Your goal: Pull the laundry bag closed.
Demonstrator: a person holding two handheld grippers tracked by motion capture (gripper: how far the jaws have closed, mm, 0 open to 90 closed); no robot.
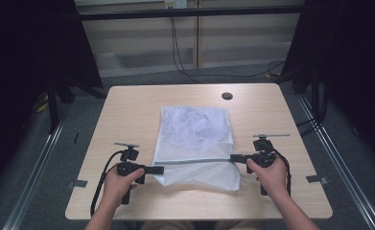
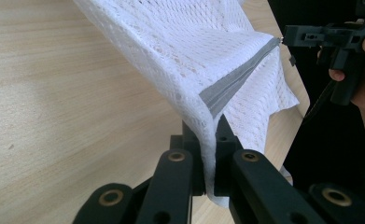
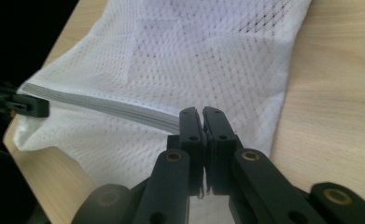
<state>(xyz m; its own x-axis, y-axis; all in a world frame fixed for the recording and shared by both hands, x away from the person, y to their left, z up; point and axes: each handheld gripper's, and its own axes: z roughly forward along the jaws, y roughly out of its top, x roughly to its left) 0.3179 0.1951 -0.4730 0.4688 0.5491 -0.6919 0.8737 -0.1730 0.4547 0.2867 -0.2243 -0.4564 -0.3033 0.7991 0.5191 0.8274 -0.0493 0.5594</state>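
Light wood-grain tabletop (image 1: 127, 110) is sitting in a dark-curtained bay, grey floor around it, metal rails running down the lower left and lower right of the high view. Rounded corners, all four edges visible, bare wood showing wide on the left and right thirds of the frame and along the top edge.

White mesh bag (image 1: 194, 143) is lying at centre frame, nearer the bottom edge of the tabletop than the top. Soft net fabric, roughly rectangular, crumpled at its upper part. A grey zipper strip (image 1: 194, 161) is running straight across its lower part, pulled taut between the two grippers.

Left gripper (image 1: 158, 169) is clamping the bag's left end: in the left gripper view the jaws are clenched on the mesh right at the end of the zipper strip (image 2: 227, 91), fabric rising off the tabletop in a tent. Right gripper (image 1: 233, 158) is gripping the zipper's right end; in the right gripper view the jaws are pressed together with the strip (image 3: 124, 108) running into them.

Left hand (image 1: 120, 184) and right hand (image 1: 271, 175) are coming in from the bottom of the frame.

Other items: round dark cable hole (image 1: 227, 96) in the upper right of the tabletop, well clear of the bag. Black cables (image 1: 178, 52) are hanging behind the far edge, off the surface.
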